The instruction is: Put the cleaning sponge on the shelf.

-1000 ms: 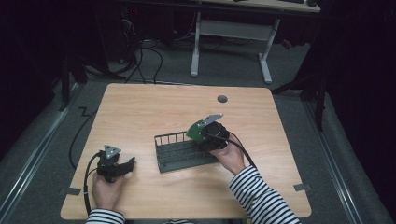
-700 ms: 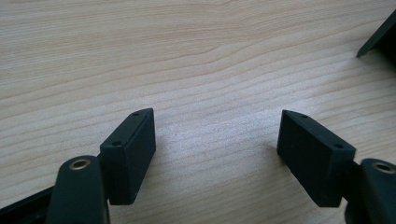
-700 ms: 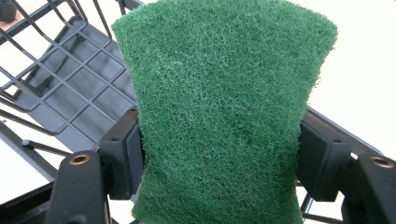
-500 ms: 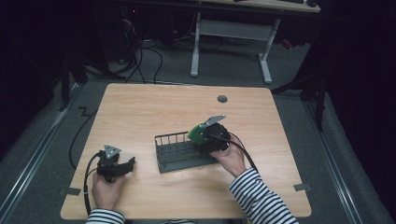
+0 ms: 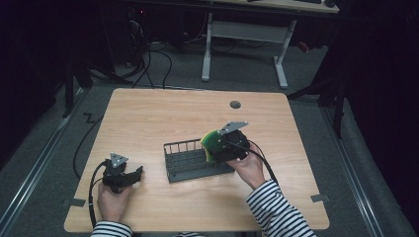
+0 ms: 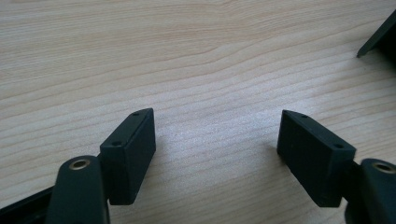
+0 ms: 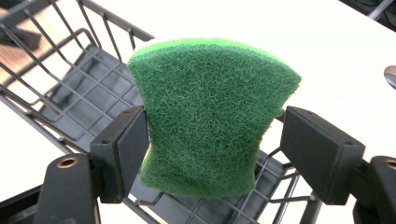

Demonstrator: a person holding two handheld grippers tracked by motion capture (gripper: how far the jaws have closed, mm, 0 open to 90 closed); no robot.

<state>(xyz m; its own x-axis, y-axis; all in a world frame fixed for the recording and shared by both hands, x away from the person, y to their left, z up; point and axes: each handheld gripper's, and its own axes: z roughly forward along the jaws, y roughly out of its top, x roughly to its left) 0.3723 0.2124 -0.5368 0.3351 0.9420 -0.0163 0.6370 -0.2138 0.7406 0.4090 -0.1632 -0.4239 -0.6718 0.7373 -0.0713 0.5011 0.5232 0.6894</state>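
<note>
A green scouring sponge (image 7: 210,116) with a yellow-green back stands upright in the right end of a black wire rack (image 7: 70,107). My right gripper (image 7: 212,154) straddles it. The jaws have just been opening: the left pad (image 7: 126,149) still touches the sponge's edge, while the right pad (image 7: 317,154) stands off it with a gap. From above, the sponge (image 5: 210,143) sits at the rack's (image 5: 190,163) right end under the right gripper (image 5: 220,148). My left gripper (image 5: 136,175) rests on the table at the front left, open and empty (image 6: 217,144).
The wooden table (image 5: 163,118) has a round cable hole (image 5: 235,104) at the back. A corner of the rack (image 6: 378,39) shows in the left gripper view. A white desk frame (image 5: 247,34) stands on the floor beyond the table.
The right hand and the sponge have shifted slightly down at the rack's right end. The left hand has stayed still.
</note>
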